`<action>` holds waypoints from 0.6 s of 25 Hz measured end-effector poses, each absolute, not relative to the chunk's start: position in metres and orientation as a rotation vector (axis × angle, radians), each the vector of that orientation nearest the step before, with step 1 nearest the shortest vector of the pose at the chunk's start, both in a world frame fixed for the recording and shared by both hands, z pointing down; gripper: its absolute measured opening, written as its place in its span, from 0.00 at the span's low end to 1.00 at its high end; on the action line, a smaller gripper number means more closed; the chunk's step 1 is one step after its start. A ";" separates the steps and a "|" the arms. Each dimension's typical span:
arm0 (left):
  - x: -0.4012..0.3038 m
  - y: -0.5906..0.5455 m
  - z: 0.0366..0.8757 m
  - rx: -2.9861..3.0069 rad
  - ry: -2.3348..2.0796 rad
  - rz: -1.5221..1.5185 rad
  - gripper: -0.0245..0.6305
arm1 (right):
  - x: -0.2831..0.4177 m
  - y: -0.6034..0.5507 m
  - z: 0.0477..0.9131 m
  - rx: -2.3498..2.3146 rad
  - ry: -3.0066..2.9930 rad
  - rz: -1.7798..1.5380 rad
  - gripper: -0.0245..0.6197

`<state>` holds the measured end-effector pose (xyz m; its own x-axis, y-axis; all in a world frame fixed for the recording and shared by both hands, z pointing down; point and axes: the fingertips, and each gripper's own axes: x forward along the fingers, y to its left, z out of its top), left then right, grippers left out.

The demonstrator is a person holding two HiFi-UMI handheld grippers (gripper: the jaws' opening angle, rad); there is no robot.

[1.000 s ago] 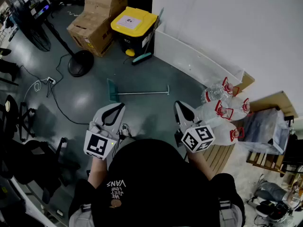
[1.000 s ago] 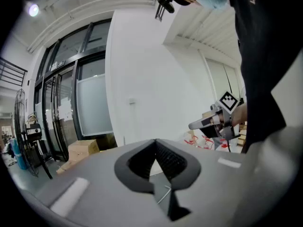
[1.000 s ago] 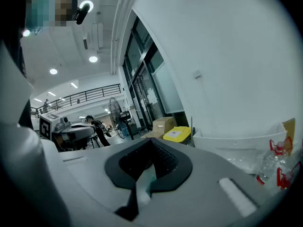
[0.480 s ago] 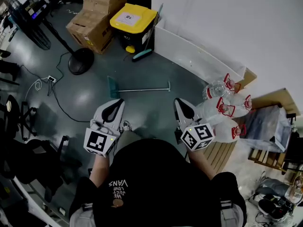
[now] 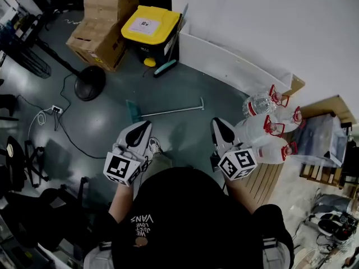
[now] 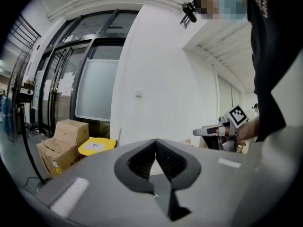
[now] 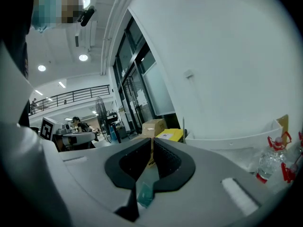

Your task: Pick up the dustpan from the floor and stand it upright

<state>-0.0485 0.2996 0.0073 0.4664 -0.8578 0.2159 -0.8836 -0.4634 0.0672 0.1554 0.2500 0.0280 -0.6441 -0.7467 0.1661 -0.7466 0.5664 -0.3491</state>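
Lying flat on the floor (image 5: 185, 86), the dustpan (image 5: 133, 111) rested just beyond both grippers, untouched; the left gripper (image 5: 141, 129) and right gripper (image 5: 220, 126) were fully closed, holding nothing.

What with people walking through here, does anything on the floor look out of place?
Yes: the long-handled dustpan lies flat on the open floor, handle stretched out, instead of standing upright like the brush propped beside the yellow bin.
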 end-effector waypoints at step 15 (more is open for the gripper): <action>-0.144 0.163 0.057 2.733 -1.163 0.345 0.12 | 0.079 0.147 0.067 -1.769 2.507 -0.711 0.06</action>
<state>-0.1441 0.1625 0.0568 0.6726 -0.6897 0.2684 -0.7244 -0.6877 0.0481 0.0793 0.1470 0.0670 -0.3689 -0.8924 0.2600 -0.8961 0.2671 -0.3546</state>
